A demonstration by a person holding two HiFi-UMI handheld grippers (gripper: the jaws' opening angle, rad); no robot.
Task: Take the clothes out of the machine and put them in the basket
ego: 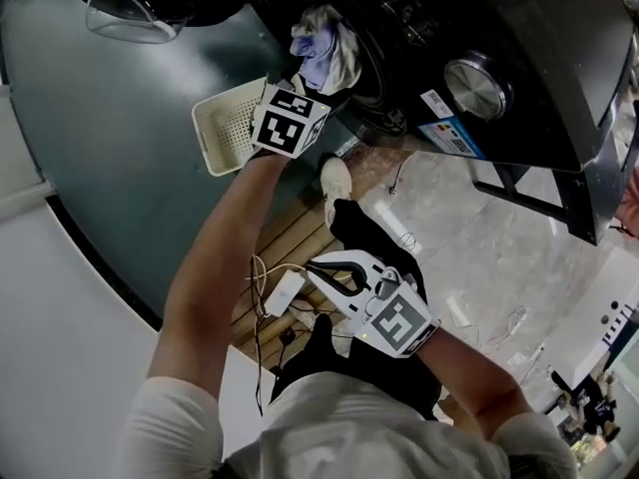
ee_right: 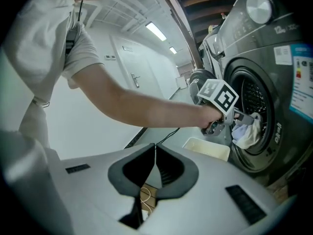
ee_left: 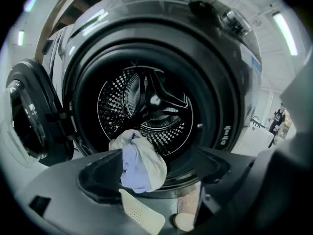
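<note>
A bundle of white and pale blue clothes [ee_left: 142, 163] hangs over the lower rim of the washing machine's drum [ee_left: 146, 116]. My left gripper [ee_left: 156, 175] points into the doorway right in front of the bundle, jaws wide apart and not pressing on it. The head view shows that gripper [ego: 300, 93] under the clothes [ego: 321, 48], beside the cream perforated basket [ego: 228, 123] on the floor. From the right gripper view the clothes [ee_right: 247, 131] and basket [ee_right: 205, 148] are at the right. My right gripper [ee_right: 155, 148] is held back near the person's body, jaws together, nothing in them.
The machine's round door [ego: 130, 3] stands swung open to the left of the doorway. A white shoe [ego: 336, 178] stands on the wooden boards in front of the machine. Cables [ego: 270, 297] trail over the floor near the right gripper [ego: 315, 267].
</note>
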